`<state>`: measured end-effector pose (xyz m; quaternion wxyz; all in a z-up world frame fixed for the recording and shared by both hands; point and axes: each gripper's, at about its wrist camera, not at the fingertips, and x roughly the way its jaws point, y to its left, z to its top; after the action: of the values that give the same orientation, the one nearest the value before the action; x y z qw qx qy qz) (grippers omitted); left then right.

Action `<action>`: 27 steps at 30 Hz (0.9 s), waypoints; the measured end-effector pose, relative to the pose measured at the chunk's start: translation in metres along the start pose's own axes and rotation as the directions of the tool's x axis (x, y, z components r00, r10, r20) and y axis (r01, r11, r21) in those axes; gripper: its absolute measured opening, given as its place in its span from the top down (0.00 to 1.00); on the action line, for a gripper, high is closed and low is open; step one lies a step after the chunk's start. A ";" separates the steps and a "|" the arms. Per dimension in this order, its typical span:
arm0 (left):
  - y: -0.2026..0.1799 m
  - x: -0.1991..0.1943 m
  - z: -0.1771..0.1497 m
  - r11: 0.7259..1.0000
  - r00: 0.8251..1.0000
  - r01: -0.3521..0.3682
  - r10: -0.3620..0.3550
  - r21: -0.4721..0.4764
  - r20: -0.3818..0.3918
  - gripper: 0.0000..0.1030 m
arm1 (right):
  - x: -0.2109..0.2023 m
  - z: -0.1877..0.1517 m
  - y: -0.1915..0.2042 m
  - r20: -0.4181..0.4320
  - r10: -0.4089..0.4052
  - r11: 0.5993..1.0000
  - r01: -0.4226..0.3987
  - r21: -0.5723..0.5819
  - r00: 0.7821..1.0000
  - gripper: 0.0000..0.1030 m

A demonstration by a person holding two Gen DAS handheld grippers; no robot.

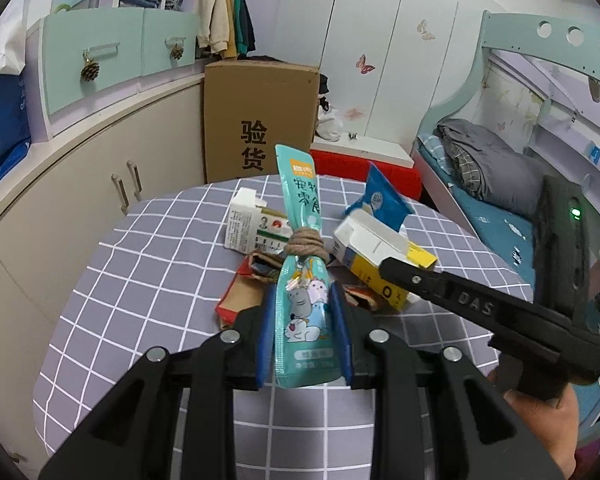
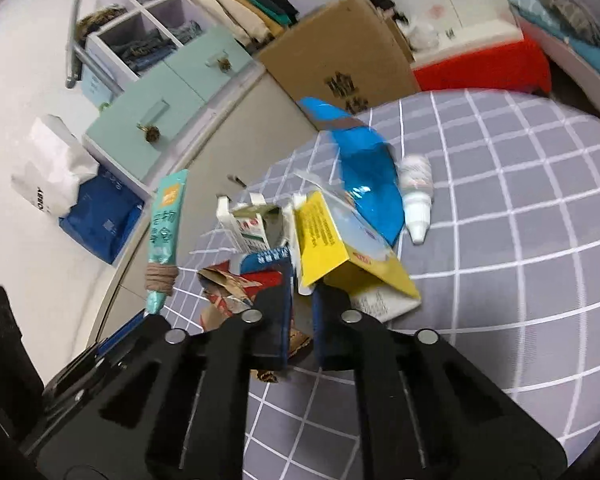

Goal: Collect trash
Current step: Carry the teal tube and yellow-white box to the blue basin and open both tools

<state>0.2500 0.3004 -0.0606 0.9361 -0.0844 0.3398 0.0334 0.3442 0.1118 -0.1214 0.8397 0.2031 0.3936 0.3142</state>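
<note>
Even, soft indoor light, no hard shadows. Strong fisheye bend at edges, black corners in both views. Left wrist view sharp; green LED [image 1: 575,212] glows at right. Right wrist view tilted, motion-blurred, worst on box [image 2: 340,60] and blue wrapper [image 2: 370,176], which shows glare streaks.
</note>
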 end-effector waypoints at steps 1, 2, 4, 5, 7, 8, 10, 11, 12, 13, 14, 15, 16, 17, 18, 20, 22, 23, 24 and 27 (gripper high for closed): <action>-0.003 -0.003 0.000 1.000 1.000 0.005 -0.005 0.002 0.010 0.75 | -0.008 -0.001 0.002 0.013 0.007 1.000 -0.007 -0.018 1.000 0.94; -0.005 -0.005 0.000 1.000 1.000 0.011 -0.011 0.001 0.013 0.75 | -0.015 -0.002 0.004 0.021 0.013 0.999 -0.012 -0.029 1.000 0.94; -0.012 -0.009 0.000 1.000 1.000 0.023 -0.023 0.002 0.020 0.75 | -0.034 -0.004 0.007 0.042 0.031 0.998 -0.029 -0.052 0.999 0.94; -0.018 -0.013 0.000 0.999 0.999 0.032 -0.032 0.006 0.023 0.75 | -0.043 -0.006 0.008 0.048 0.045 0.998 -0.042 -0.056 0.998 0.94; -0.030 -0.019 -0.001 0.999 0.999 0.041 -0.042 0.017 0.032 0.75 | -0.060 -0.009 0.007 0.061 0.063 0.996 -0.059 -0.060 0.996 0.94; -0.039 -0.024 -0.002 0.998 0.998 0.049 -0.050 0.027 0.038 0.75 | -0.073 -0.011 0.005 0.072 0.074 0.996 -0.069 -0.063 0.995 0.94; -0.053 -0.031 -0.003 0.997 0.997 0.064 -0.067 0.046 0.046 0.75 | -0.093 -0.015 0.000 0.094 0.089 0.995 -0.084 -0.057 0.992 0.94; -0.064 -0.036 -0.004 0.995 0.996 0.076 -0.079 0.058 0.050 0.75 | -0.109 -0.018 -0.004 0.114 0.096 0.994 -0.090 -0.055 0.989 0.94; -0.073 -0.040 -0.006 0.994 0.995 0.086 -0.090 0.068 0.052 0.75 | -0.120 -0.020 -0.007 0.126 0.097 0.994 -0.091 -0.054 0.987 0.94; -0.084 -0.043 -0.007 0.992 0.993 0.098 -0.102 0.082 0.051 0.75 | -0.135 -0.022 -0.012 0.147 0.094 0.995 -0.087 -0.053 0.985 0.94; -0.100 -0.047 -0.010 0.988 0.991 0.119 -0.125 0.101 0.050 0.75 | -0.146 -0.024 -0.015 0.163 0.087 0.995 -0.079 -0.054 0.983 0.94; -0.109 -0.049 -0.012 0.985 0.989 0.133 -0.139 0.113 0.048 0.75 | -0.164 -0.027 -0.023 0.192 0.072 0.997 -0.063 -0.053 0.979 0.94; -0.127 -0.051 -0.015 0.979 0.986 0.156 -0.163 0.135 0.041 0.75 | -0.181 -0.030 -0.030 0.218 0.057 0.998 -0.047 -0.048 0.974 0.94; -0.140 -0.052 -0.018 0.974 0.983 0.172 -0.179 0.146 0.038 0.75 | -0.192 -0.031 -0.036 0.233 0.043 0.998 -0.034 -0.043 0.971 0.94; -0.156 -0.054 -0.023 0.967 0.979 0.195 -0.202 0.163 0.028 0.75 | -0.213 -0.036 -0.049 0.262 0.020 1.000 -0.014 -0.028 0.965 0.94; -0.187 -0.054 -0.031 0.951 0.969 0.242 -0.248 0.192 0.006 0.75 | -0.237 -0.042 -0.064 0.294 -0.012 1.000 0.016 -0.011 0.956 0.94; -0.215 -0.054 -0.039 0.935 0.960 0.277 -0.281 0.221 -0.015 0.75 | -0.267 -0.052 -0.088 0.332 -0.049 0.999 0.043 0.025 0.942 0.94; -0.233 -0.054 -0.045 0.924 0.953 0.299 -0.301 0.238 -0.030 0.75 | -0.279 -0.057 -0.098 0.344 -0.069 0.997 0.059 0.039 0.937 0.94; -0.251 -0.052 -0.051 0.912 0.946 0.323 -0.322 0.254 -0.049 0.75 | -0.295 -0.064 -0.113 0.359 -0.099 0.995 0.082 0.062 0.928 0.94; -0.293 -0.041 -0.070 0.878 0.923 0.386 -0.368 0.282 -0.117 0.75 | -0.326 -0.085 -0.152 0.383 -0.165 0.983 0.122 0.135 0.909 0.94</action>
<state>0.2096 -0.0005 -0.0478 0.9158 -0.0068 0.3460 -0.2037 0.1728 -0.2138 -0.0884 0.9102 0.2775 0.2474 0.1826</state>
